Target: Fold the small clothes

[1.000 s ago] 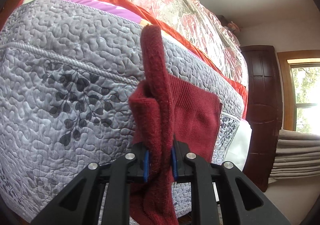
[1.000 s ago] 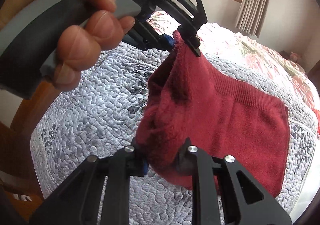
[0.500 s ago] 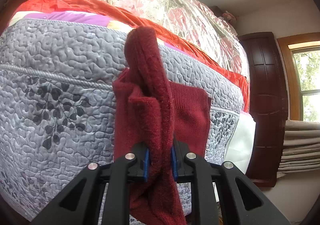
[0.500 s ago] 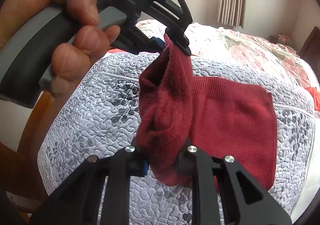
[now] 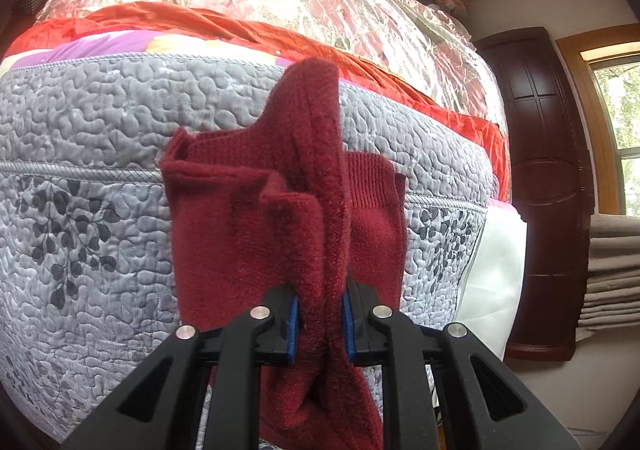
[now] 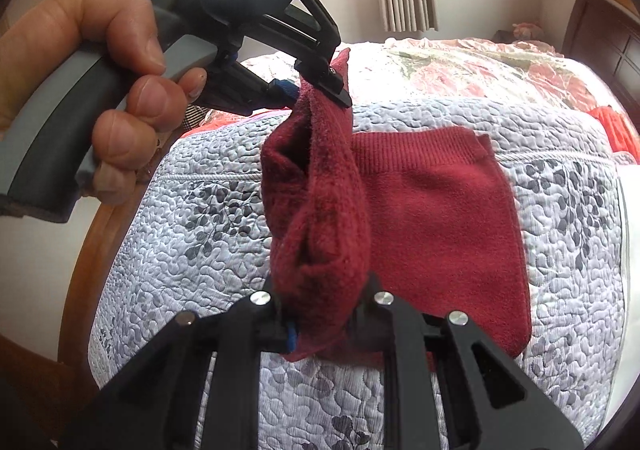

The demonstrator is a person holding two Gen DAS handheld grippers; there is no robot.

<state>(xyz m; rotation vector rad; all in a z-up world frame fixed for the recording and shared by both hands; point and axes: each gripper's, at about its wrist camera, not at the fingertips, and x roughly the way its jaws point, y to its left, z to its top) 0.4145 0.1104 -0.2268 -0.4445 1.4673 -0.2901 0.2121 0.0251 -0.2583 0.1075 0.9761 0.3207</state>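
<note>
Maroon fleece garment [image 6: 440, 210] bunched, lifted edge clamped in left claw [image 6: 316, 84] and right claw [image 6: 324, 326]; rest apparently flat on quilt [image 6: 568, 250]

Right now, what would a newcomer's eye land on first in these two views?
The dark red garment, half lifted off the grey quilted bedspread, its raised edge stretched between both grippers. The right gripper and the left gripper are both shut on it, with a hand squeezing the left one's handle.

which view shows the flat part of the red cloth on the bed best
The right wrist view: the red cloth spreads wide on the grey quilt, edges visible. In the left wrist view the bunched, lifted part in the left tool hides most of it.
</note>
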